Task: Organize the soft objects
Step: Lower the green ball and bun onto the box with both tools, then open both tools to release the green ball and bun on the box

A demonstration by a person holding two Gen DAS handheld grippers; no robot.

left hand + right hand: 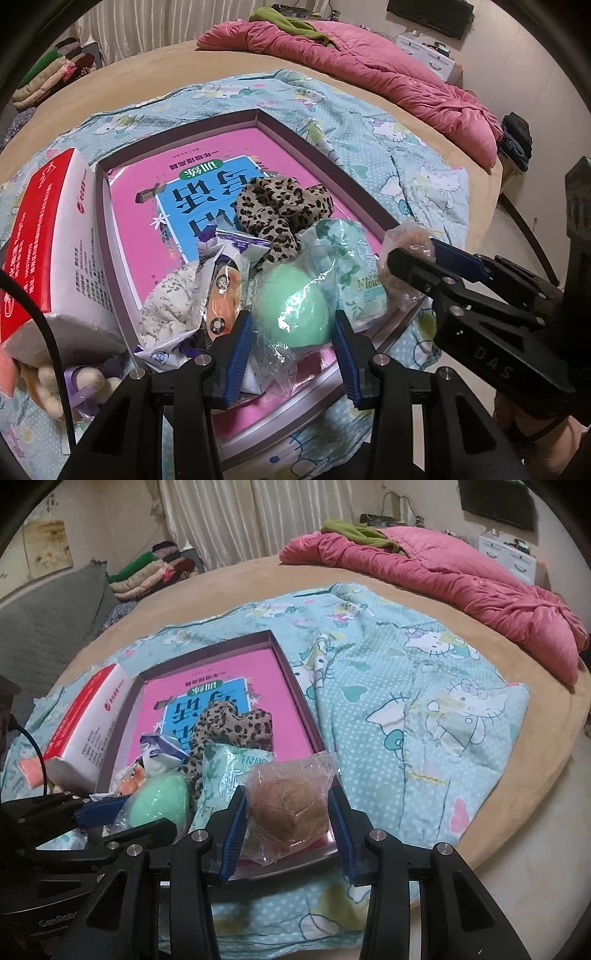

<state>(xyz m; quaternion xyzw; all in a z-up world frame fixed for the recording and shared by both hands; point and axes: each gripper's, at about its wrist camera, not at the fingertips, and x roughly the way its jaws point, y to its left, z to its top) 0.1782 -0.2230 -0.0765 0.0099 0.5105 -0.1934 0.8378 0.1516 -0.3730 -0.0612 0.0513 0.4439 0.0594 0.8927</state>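
Observation:
A pale green ball in clear wrap sits between the blue pads of my left gripper, which is shut on it over the near end of the shallow box. My right gripper is shut on a brown fibrous ball in a clear bag, at the box's near right corner. In the box a pink book lies under a leopard-print scrunchie, a floral tissue pack, a small white packet and a floral cloth. Each gripper shows in the other's view: right gripper, left gripper.
The box rests on a blue cartoon-cat blanket spread over a tan bed. A red-and-white tissue pack leans on the box's left side, above a plush toy. A pink duvet lies at the far right; folded clothes are stacked far left.

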